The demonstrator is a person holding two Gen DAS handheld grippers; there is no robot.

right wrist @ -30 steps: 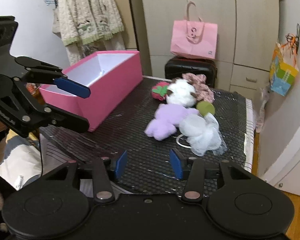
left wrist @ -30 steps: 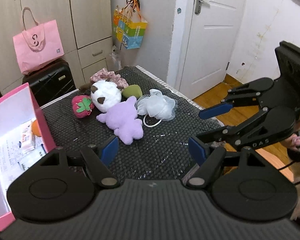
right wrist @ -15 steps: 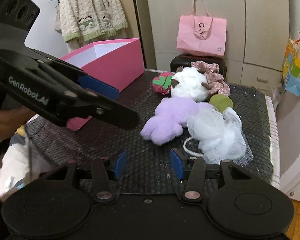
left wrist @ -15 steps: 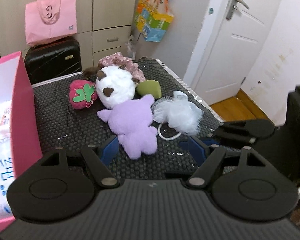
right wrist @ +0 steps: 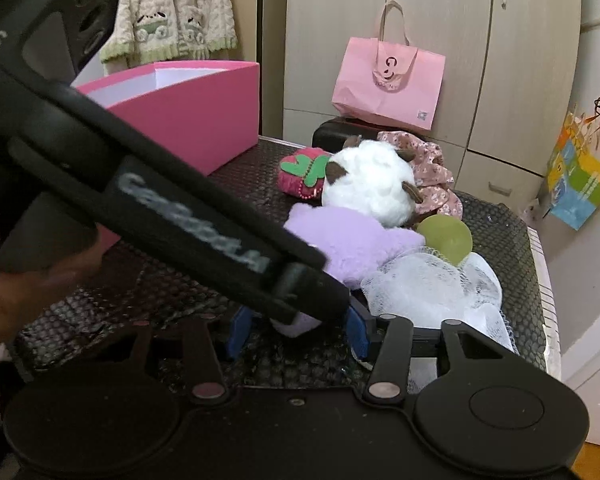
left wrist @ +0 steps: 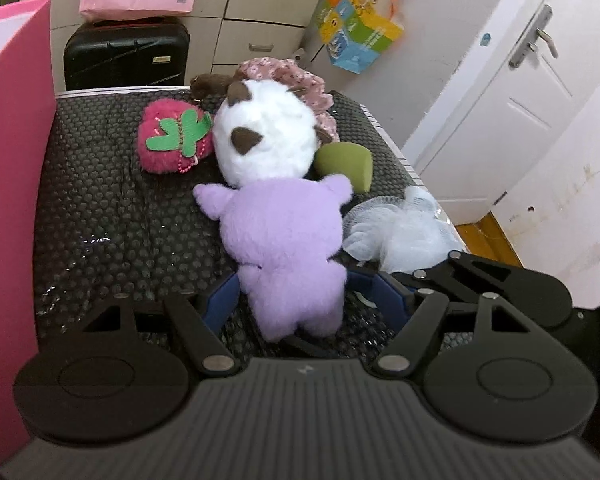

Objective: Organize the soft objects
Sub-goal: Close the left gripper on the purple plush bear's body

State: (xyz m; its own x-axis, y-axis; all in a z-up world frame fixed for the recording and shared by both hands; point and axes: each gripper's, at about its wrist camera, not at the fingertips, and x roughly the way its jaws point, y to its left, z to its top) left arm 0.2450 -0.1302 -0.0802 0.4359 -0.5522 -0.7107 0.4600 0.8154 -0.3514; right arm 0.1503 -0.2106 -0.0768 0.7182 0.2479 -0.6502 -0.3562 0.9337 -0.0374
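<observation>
Purple plush (left wrist: 284, 248) between closing left tongs (left wrist: 300, 304) | right tongs (right wrist: 296, 330) opening | pink box (right wrist: 204, 120) contents unseen

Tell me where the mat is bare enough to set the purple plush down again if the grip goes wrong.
The widest bare patch of black mat lies between the pink box and the purple plush, below the strawberry plush. The other side is crowded: white plush, green sponge and mesh puff sit packed together, with the right gripper there too.
</observation>
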